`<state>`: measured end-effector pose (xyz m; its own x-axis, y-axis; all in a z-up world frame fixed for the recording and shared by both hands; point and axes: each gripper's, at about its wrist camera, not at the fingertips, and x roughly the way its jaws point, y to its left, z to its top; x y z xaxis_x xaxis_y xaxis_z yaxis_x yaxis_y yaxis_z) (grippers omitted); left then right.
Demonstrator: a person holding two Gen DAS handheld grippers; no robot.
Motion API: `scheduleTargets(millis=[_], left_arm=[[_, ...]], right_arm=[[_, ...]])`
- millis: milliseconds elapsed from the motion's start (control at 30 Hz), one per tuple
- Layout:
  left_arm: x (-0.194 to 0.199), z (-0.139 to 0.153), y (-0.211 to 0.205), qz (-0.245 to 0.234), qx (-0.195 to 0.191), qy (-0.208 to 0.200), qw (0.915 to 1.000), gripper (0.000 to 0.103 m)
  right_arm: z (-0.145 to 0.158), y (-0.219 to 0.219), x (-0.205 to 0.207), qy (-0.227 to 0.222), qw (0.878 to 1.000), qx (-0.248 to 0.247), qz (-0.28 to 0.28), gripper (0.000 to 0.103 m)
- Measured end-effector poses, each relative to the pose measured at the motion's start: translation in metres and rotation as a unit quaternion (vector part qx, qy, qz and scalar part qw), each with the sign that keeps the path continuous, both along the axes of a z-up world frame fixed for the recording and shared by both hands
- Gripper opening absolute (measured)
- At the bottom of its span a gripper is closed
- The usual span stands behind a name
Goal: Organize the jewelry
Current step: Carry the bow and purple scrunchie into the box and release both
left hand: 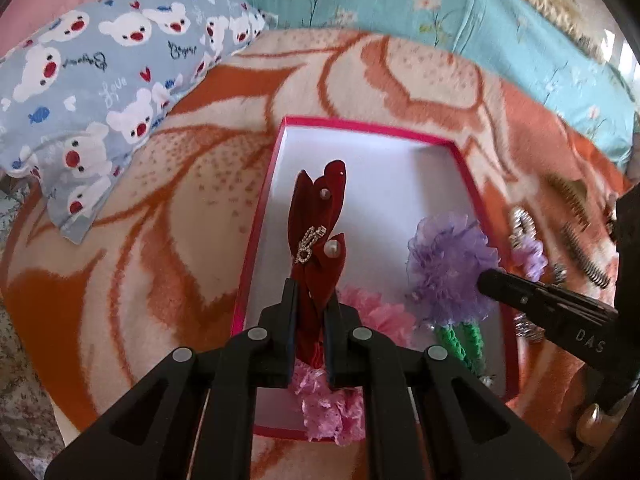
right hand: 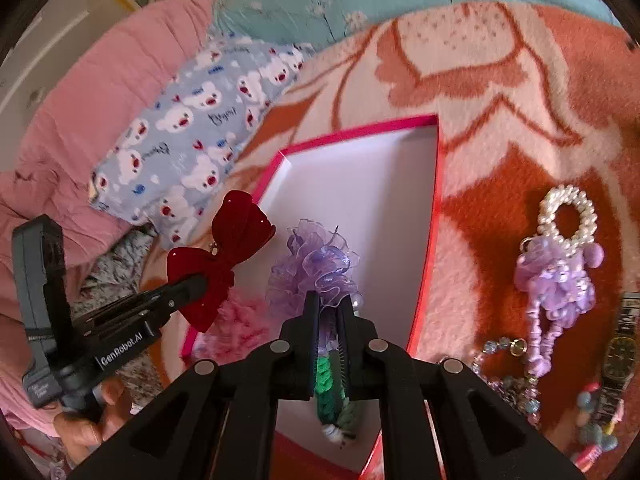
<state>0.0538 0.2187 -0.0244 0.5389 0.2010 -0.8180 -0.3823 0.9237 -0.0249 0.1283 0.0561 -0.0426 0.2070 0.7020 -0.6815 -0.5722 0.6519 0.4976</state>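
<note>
A pink-rimmed box (left hand: 362,124) with a white floor lies on the blanket; it also shows in the right wrist view (right hand: 352,130). My left gripper (left hand: 312,300) is shut on a dark red velvet bow (left hand: 320,216) with pearls and a rhinestone charm, held over the box; the bow shows in the right wrist view (right hand: 224,260). My right gripper (right hand: 330,308) is shut on a purple organza flower (right hand: 312,268) with a green braided stem (right hand: 326,376), over the box; the flower shows in the left wrist view (left hand: 448,264). A pink frilly piece (left hand: 324,404) lies in the box.
On the orange blanket right of the box lie a pearl scrunchie (right hand: 566,212), a purple bow tie (right hand: 554,280), a beaded bracelet (right hand: 504,376) and a watch (right hand: 618,356). A bear-print pillow (left hand: 108,88) lies to the left. Hair combs (left hand: 580,248) lie at right.
</note>
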Motion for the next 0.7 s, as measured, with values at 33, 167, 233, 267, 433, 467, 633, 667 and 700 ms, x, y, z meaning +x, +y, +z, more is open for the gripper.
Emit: scheduleTargets(millis=[33,167,233,267,433,467,633,667,700], left_arm=[[0.001,-0.003,0.001,0.0,-0.004,0.003,1.0,0.009],[0.002,-0.01,0.002,0.003,-0.007,0.01,0.9999,0.009],[0.003,-0.011,0.002,0.004,-0.009,0.009,0.9999,0.009],[0.002,-0.011,0.002,0.004,-0.009,0.009,0.9999,0.009],[0.003,-0.011,0.001,0.006,-0.012,0.01,0.9999,0.009],[0.003,-0.011,0.002,0.006,-0.015,0.01,0.9998,0.009],[-0.004,-0.004,0.004,0.008,-0.028,0.0,0.9996,0.034],[-0.006,-0.001,0.003,0.007,-0.026,-0.004,0.9996,0.037],[-0.006,0.0,0.002,0.006,-0.023,-0.007,0.9997,0.038]], right_arm=[[-0.003,0.002,0.001,0.003,1.0,-0.004,0.001,0.008],[-0.009,0.006,0.002,0.003,1.0,-0.013,0.0,0.008],[-0.011,0.006,0.004,0.002,1.0,-0.018,0.0,0.009],[-0.011,0.006,0.004,0.002,1.0,-0.019,-0.001,0.009],[-0.012,0.006,0.005,0.004,1.0,-0.021,-0.002,0.015],[-0.011,0.005,0.005,0.003,1.0,-0.021,-0.002,0.017],[-0.004,-0.001,0.003,-0.002,1.0,-0.014,-0.005,0.033],[-0.002,-0.003,0.002,-0.004,1.0,-0.013,-0.007,0.034],[0.0,-0.005,0.001,-0.005,1.0,-0.01,-0.008,0.036]])
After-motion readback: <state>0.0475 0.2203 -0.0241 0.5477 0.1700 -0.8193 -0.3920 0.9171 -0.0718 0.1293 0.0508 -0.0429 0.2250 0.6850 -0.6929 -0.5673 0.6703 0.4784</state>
